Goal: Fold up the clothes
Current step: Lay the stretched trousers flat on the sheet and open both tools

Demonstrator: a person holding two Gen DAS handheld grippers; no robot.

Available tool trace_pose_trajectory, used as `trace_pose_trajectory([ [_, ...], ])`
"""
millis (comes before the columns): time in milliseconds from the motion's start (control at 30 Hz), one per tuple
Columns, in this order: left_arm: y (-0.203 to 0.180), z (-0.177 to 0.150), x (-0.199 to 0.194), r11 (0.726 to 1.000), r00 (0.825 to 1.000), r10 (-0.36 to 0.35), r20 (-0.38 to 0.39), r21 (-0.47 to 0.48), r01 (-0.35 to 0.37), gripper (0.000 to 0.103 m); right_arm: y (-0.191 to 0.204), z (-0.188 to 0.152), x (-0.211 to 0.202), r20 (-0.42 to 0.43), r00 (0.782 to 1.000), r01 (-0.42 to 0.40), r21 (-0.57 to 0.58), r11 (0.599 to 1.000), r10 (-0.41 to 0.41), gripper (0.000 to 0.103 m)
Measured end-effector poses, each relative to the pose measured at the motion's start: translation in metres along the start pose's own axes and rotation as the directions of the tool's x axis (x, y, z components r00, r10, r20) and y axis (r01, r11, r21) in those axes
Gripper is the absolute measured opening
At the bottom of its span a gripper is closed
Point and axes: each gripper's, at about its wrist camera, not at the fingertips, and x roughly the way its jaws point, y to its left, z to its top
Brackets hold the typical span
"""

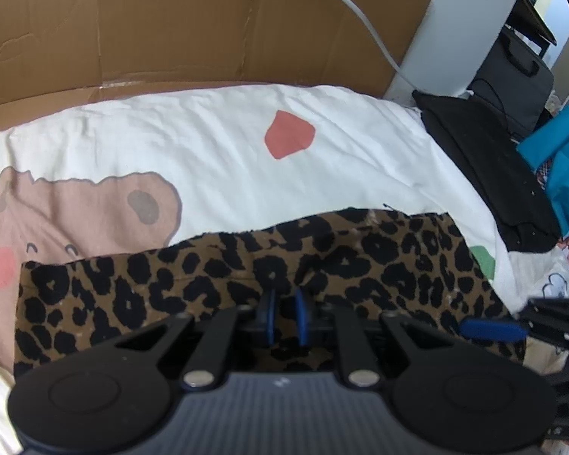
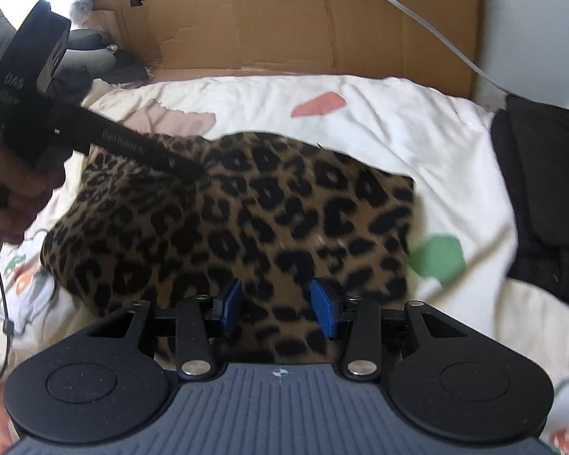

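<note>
Leopard-print garment lies folded on a white printed bedsheet, directly beneath both tools. Left gripper: blue pads nearly pressed together, pinching a raised fold of the garment. Right gripper: jaws spread, holding nothing, garment below them. Cardboard stands beyond the sheet.

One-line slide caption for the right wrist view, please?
Right gripper, jaws apart, over the leopard-print garment on the bed cover; left gripper on the fabric.
</note>
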Motion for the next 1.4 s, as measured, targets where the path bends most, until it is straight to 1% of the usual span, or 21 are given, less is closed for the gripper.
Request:
trace_pose_trajectory([
  [167, 0.001, -0.001, 0.001, 1.0, 1.0, -0.002, -0.001, -0.003, 0.002, 0.014, -0.009, -0.024, -0.012, -0.003, 0.999, 0.032, 0.008, 0.999, -0.032, 0.047],
  [300, 0.002, 0.0, 0.001, 1.0, 1.0, -0.006, -0.002, -0.006, 0.006, 0.014, -0.019, -0.036, -0.017, -0.001, 0.997, 0.081, 0.039, 0.996, -0.081, 0.047],
  [467, 0.003, 0.002, -0.001, 0.999, 1.0, -0.003, -0.005, -0.042, 0.003, 0.014, -0.024, -0.035, -0.016, -0.014, 0.996, 0.093, 0.055, 0.994, -0.092, 0.047],
  [533, 0.002, 0.004, -0.009, 0.999, 1.0, 0.003, -0.001, -0.054, -0.003, 0.013, -0.024, -0.032, -0.016, -0.019, 0.995, 0.104, 0.077, 0.992, -0.103, 0.046],
  [633, -0.003, 0.004, -0.026, 0.999, 1.0, 0.015, 0.016, -0.051, -0.014, 0.014, -0.023, -0.027, -0.023, -0.003, 0.993, 0.115, 0.102, 0.988, -0.116, 0.046],
  [700, -0.007, 0.001, -0.037, 0.999, 0.999, 0.016, 0.032, -0.043, -0.014, 0.014, -0.019, -0.025, -0.031, 0.021, 0.993, 0.111, 0.106, 0.988, -0.114, 0.046],
  [767, -0.014, -0.004, -0.047, 0.999, 0.999, 0.0, 0.045, -0.035, 0.001, 0.014, -0.015, -0.022, -0.037, 0.044, 0.993, 0.102, 0.116, 0.988, -0.108, 0.046],
  [900, -0.04, -0.022, -0.06, 0.999, 0.999, -0.028, 0.047, 0.039, 0.026, 0.014, -0.009, -0.017, -0.041, 0.068, 0.996, 0.055, 0.144, 0.988, -0.066, 0.046],
  [1000, -0.049, -0.041, -0.058, 0.997, 0.999, -0.053, 0.007, 0.061, 0.053, 0.014, 0.001, -0.019, -0.034, 0.05, 0.998, 0.025, 0.141, 0.99, -0.032, 0.046],
  [1100, -0.057, -0.061, -0.056, 0.994, 0.996, -0.078, -0.037, 0.078, 0.081, 0.014, 0.009, -0.024, -0.027, 0.021, 1.0, 0.015, 0.117, 0.993, -0.017, 0.046],
  [1200, -0.054, -0.077, -0.051, 0.996, 0.996, -0.05, -0.075, 0.074, 0.056, 0.014, 0.01, -0.029, -0.021, -0.017, 1.0, 0.011, 0.119, 0.993, -0.009, 0.046],
  [1400, -0.029, -0.094, -0.058, 0.999, 0.996, 0.027, -0.085, 0.029, -0.024, 0.013, 0.012, -0.031, -0.016, -0.052, 0.998, 0.028, 0.104, 0.994, -0.022, 0.046],
])
